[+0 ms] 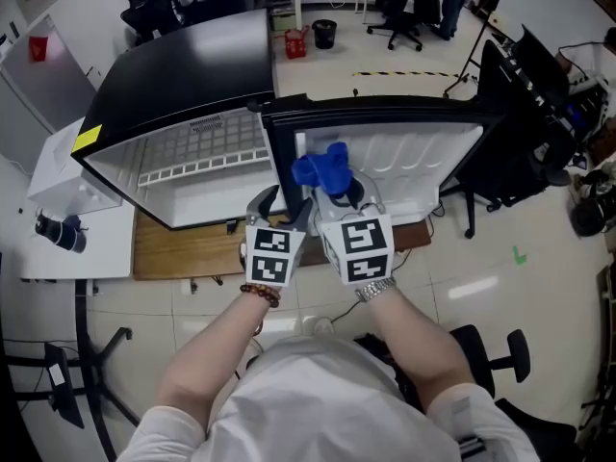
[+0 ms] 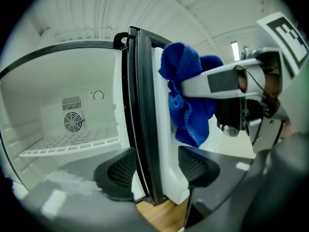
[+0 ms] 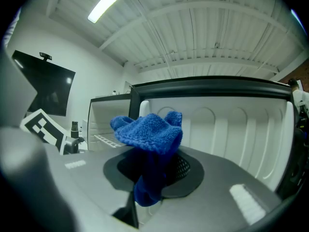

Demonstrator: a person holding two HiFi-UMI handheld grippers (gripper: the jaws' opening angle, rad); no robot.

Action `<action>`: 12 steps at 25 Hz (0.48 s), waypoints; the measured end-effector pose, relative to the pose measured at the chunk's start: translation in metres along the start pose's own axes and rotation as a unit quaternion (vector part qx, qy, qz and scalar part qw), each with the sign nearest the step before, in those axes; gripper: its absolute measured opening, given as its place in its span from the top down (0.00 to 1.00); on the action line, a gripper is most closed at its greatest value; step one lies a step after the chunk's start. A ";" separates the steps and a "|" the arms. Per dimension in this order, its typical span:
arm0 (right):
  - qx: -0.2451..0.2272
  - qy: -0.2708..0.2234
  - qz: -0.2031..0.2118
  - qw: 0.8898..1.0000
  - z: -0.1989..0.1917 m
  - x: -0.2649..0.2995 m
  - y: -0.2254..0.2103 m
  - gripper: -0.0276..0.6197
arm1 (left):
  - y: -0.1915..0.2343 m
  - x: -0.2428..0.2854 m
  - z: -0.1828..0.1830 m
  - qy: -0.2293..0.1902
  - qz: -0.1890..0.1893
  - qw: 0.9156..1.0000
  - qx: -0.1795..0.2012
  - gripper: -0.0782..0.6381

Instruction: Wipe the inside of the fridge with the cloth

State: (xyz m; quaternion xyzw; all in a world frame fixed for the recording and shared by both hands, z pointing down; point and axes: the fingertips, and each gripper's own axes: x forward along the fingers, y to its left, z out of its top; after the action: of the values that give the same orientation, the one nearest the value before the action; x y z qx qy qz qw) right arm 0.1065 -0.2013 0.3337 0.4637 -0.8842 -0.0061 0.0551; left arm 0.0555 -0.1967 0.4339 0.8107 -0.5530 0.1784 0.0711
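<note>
A small fridge [image 1: 183, 75] with a black top stands open, its white inside [image 2: 58, 95] facing me. Its door [image 1: 414, 157] is swung wide to the right, showing the ribbed white liner [image 3: 231, 124]. My right gripper [image 1: 337, 189] is shut on a blue cloth [image 1: 320, 168], held up in front of the door liner. The cloth [image 3: 149, 132] bunches over the jaws and hangs down between them. My left gripper [image 1: 282, 203] is open just left of it. In the left gripper view its jaws straddle the door's black hinge-side edge [image 2: 145, 105]; I see no pad pressing on that edge.
A wire shelf [image 2: 67, 146] crosses the fridge, with a fan grille [image 2: 72, 122] in the back wall. The fridge stands on a wooden board [image 1: 192, 253]. A white cabinet [image 1: 67, 200] is at the left, a black desk [image 1: 525, 114] at the right, and a chair base [image 1: 481, 345] near me.
</note>
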 end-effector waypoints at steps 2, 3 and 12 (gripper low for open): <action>0.000 0.005 -0.004 1.000 -0.004 0.002 -0.007 0.82 | 0.000 0.001 -0.001 0.001 0.001 1.000 -0.001 0.52; -0.003 0.007 -0.005 1.000 -0.007 0.004 -0.010 0.82 | 0.000 0.002 -0.001 0.001 0.002 1.000 -0.002 0.52; 0.001 0.014 -0.037 0.999 -0.021 -0.009 -0.046 0.82 | 0.001 0.003 -0.004 0.005 0.007 1.000 -0.004 0.52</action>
State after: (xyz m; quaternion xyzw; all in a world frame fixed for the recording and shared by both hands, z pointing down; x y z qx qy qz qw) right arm 0.1510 -0.2195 0.3509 0.4958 -0.8659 -0.0009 0.0670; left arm 0.0549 -0.1989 0.4387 0.8055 -0.5592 0.1810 0.0759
